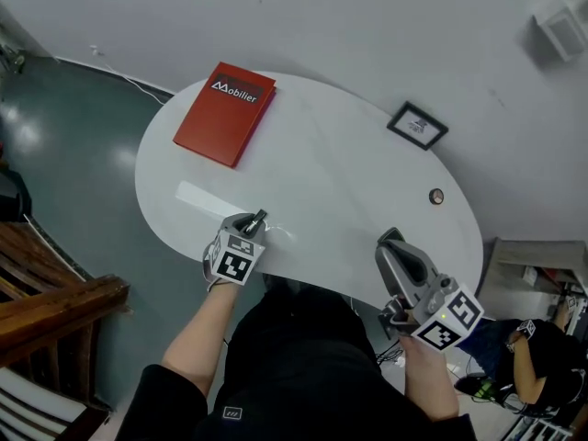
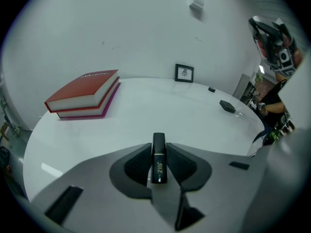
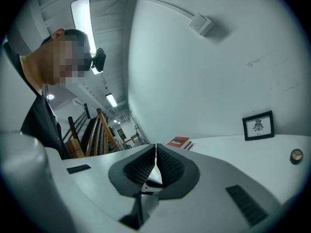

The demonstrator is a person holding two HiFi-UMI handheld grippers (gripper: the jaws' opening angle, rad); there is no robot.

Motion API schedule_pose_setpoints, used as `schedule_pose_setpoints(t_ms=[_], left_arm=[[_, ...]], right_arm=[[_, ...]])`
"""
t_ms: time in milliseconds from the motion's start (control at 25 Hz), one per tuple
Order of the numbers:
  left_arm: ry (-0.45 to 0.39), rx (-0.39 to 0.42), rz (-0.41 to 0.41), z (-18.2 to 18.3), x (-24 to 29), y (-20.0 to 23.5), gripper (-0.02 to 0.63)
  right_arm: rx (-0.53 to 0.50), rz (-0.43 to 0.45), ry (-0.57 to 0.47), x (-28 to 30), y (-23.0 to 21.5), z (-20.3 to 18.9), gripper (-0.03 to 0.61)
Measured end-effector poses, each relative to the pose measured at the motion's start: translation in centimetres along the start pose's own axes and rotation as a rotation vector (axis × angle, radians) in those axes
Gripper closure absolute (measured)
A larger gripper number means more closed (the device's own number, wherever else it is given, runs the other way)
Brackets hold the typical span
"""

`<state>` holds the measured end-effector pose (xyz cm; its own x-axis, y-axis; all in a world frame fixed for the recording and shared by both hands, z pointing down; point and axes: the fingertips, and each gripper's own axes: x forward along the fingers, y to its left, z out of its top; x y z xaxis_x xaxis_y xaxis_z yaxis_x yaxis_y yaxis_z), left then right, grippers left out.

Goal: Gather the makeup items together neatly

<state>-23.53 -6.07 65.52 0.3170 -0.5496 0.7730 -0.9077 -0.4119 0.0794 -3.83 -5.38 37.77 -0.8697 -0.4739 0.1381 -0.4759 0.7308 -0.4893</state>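
On the desk (image 1: 340, 177), the book (image 1: 225, 113) lies far left, the frame (image 1: 417, 125) far right. A pot (image 1: 436, 196) sits near the frame, before it.

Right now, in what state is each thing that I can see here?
left gripper, shut on the lipstick tube
lipstick tube, closed, held between the pads
right gripper, shut, empty
red book, closed, lying flat
picture frame, standing upright

Head cam looks steeply down on table (image 1: 349, 173); gripper cams sit low at near edge, face across; all share red book (image 1: 225, 113).
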Motion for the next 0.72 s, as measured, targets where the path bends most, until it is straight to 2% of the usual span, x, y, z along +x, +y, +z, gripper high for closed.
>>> schedule_pose_setpoints(t_ms=[200,320,720], left_arm=[[-0.028,-0.072,-0.009,1.3,-0.2,-0.2,0.515],[-0.035,-0.076,-0.011,2.9,0.3,-0.9,0.515],[-0.083,-0.099,0.012,11.5,4.1,-3.0,0.515]], right_arm=[[0.007,0.008,-0.013,-0.3,-0.1,0.7,0.541],[0.009,0.008,-0.030,-0.8,-1.1,1.8,0.541],[0.059,-0.001,-0.056,-4.0,-6.6,3.3,0.541]])
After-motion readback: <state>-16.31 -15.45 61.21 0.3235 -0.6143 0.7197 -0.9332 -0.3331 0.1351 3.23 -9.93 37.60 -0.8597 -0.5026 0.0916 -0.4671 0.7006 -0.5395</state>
